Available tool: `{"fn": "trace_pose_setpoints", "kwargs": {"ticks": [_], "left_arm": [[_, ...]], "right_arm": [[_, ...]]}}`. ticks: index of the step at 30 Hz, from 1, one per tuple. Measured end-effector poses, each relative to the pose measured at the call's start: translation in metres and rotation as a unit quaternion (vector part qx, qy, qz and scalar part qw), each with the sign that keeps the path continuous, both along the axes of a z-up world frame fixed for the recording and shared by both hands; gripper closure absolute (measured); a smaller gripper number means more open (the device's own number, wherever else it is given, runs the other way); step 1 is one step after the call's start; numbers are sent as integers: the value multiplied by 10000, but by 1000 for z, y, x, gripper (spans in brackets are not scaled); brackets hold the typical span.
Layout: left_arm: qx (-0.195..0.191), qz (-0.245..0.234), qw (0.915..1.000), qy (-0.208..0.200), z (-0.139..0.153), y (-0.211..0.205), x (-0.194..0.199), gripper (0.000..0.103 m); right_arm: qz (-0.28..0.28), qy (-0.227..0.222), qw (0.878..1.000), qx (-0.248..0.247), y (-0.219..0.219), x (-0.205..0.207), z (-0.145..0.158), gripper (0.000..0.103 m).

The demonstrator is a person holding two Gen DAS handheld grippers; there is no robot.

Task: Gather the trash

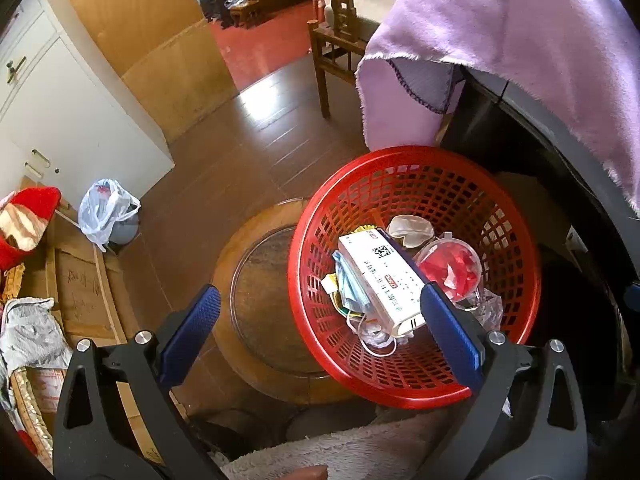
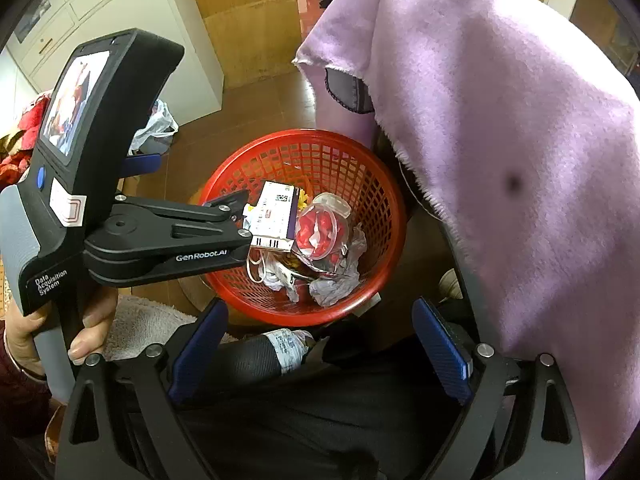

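A red mesh basket (image 1: 516, 276) (image 2: 372, 200) stands on a round wooden stool (image 1: 256, 296). It holds a white box (image 1: 376, 280) (image 2: 276, 208), a blue face mask (image 1: 348, 288), a clear cup with red scraps (image 1: 452, 268) (image 2: 320, 232) and crumpled plastic (image 2: 332, 284). My left gripper (image 1: 320, 300) is open and empty, held above the basket's left rim; its body shows in the right wrist view (image 2: 160, 236). My right gripper (image 2: 320, 316) is open and empty, just in front of the basket.
A purple blanket (image 1: 520, 40) (image 2: 500, 160) hangs over dark furniture at the right. A white cabinet (image 1: 64, 120), a tied plastic bag (image 1: 106, 208), cardboard and bags (image 1: 80, 292) lie at the left. A wooden chair (image 1: 336, 40) stands behind.
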State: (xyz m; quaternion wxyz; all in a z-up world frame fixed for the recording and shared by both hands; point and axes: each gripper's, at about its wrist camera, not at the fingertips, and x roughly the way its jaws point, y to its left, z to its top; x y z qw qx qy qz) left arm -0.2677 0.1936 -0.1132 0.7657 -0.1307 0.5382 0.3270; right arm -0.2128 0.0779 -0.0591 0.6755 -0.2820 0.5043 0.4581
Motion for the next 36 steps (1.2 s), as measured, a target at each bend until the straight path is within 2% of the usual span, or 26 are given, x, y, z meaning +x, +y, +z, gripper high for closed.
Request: {"fn": "trace_pose_setpoints", "kwargs": {"ticks": [20,36], "left_arm": [[-85,-3,9999,-150,6,-3,-1,7],[-137,14,9998,-120,4,-2,-1,7]], "right_arm": [[-31,-47,10000,44,-4,-1,4,12],[-31,-45,10000,43,-4,-1,4,12]]}}
